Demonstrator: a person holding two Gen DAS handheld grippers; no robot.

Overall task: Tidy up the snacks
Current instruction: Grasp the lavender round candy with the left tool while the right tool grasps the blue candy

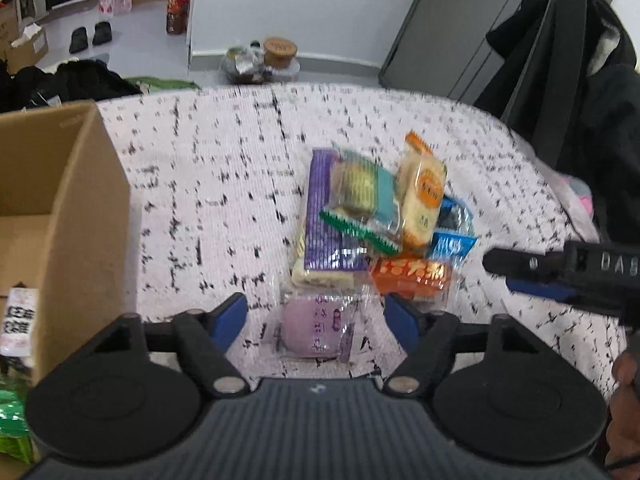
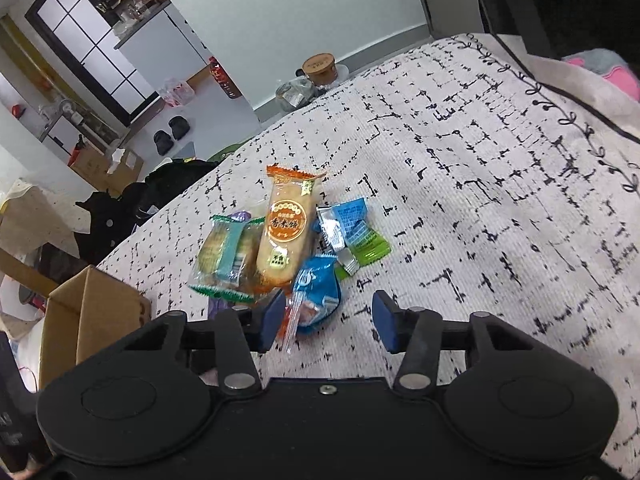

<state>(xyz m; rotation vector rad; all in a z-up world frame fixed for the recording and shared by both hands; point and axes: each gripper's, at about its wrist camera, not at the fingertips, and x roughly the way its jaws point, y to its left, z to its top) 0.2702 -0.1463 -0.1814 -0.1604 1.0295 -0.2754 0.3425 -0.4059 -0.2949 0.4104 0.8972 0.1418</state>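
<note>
A pile of wrapped snacks lies on a white, black-flecked tablecloth point(image 1: 208, 184). My left gripper point(image 1: 318, 322) is open, its blue pads either side of a clear packet with a purple round cake point(image 1: 316, 330). Beyond it lie a long purple pack point(image 1: 320, 232), a green-edged biscuit pack point(image 1: 360, 196), an orange rice-cracker pack point(image 1: 424, 196), an orange packet point(image 1: 412, 276) and a blue packet point(image 1: 452, 232). My right gripper point(image 2: 330, 322) is open just short of a blue packet point(image 2: 318, 292), the rice cracker point(image 2: 286, 232) and biscuit pack point(image 2: 226, 252) behind it. It shows from the side in the left wrist view point(image 1: 560, 276).
An open cardboard box point(image 1: 72, 216) stands at the left of the table with packets inside point(image 1: 18, 320); it also shows in the right wrist view point(image 2: 92, 320). A dark coat point(image 1: 568, 92) hangs at the right. Jars and bags point(image 1: 264, 60) sit on the floor beyond the table's far edge.
</note>
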